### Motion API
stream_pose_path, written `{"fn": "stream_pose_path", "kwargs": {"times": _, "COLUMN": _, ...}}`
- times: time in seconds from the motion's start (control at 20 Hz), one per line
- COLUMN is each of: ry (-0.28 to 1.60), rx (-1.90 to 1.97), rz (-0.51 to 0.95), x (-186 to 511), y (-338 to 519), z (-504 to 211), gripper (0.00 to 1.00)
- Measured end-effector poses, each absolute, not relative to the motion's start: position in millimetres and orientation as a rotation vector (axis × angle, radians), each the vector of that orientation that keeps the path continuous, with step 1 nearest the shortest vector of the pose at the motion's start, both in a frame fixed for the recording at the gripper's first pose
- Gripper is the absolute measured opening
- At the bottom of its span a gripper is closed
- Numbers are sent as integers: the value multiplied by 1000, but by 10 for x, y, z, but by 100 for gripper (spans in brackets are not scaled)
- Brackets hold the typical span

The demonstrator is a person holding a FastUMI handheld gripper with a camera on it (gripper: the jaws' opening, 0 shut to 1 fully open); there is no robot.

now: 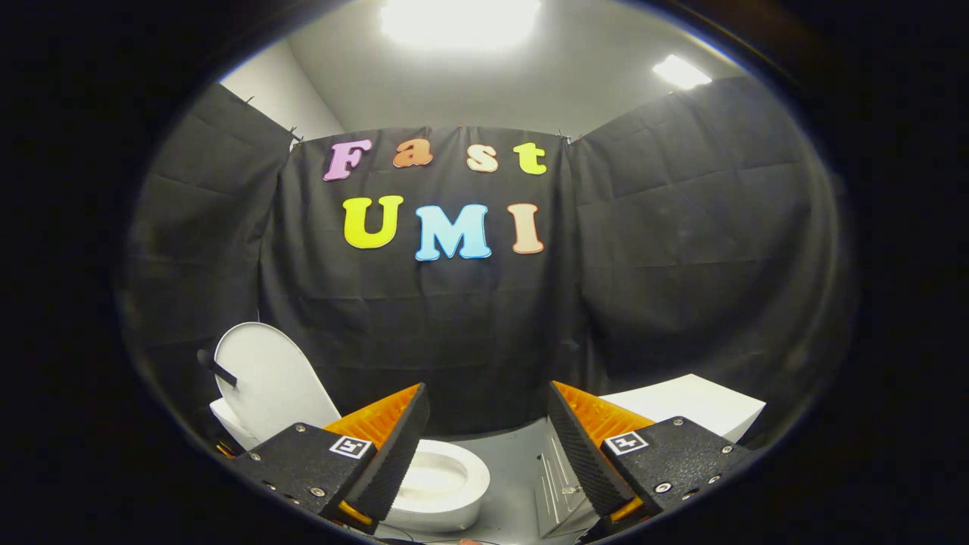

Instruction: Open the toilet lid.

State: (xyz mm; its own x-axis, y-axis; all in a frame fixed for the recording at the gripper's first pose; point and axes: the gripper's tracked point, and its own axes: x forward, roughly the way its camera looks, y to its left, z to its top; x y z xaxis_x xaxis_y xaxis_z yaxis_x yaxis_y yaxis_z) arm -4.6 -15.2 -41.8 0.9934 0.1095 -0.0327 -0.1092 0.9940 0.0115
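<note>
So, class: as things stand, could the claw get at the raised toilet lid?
Probably yes. The claw is open and holds nothing, and the lid stands upright beyond its left finger, with nothing between them. The claw would need to swing left.

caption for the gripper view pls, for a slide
Open gripper held above the toilet, whose lid already stands raised.

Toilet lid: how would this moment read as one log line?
toilet lid: up, open | bowl: uncovered | gripper: fingers apart, holding nothing

Textured tool [488, 446] blocks bear screws, square markers.
</note>
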Motion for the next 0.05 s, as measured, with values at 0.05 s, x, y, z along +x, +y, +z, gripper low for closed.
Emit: {"fn": "stream_pose_path", "kwargs": {"times": 0.05, "ry": 35, "rx": 10, "rz": 112, "x": -50, "y": -146, "z": -422, "gripper": 96}}
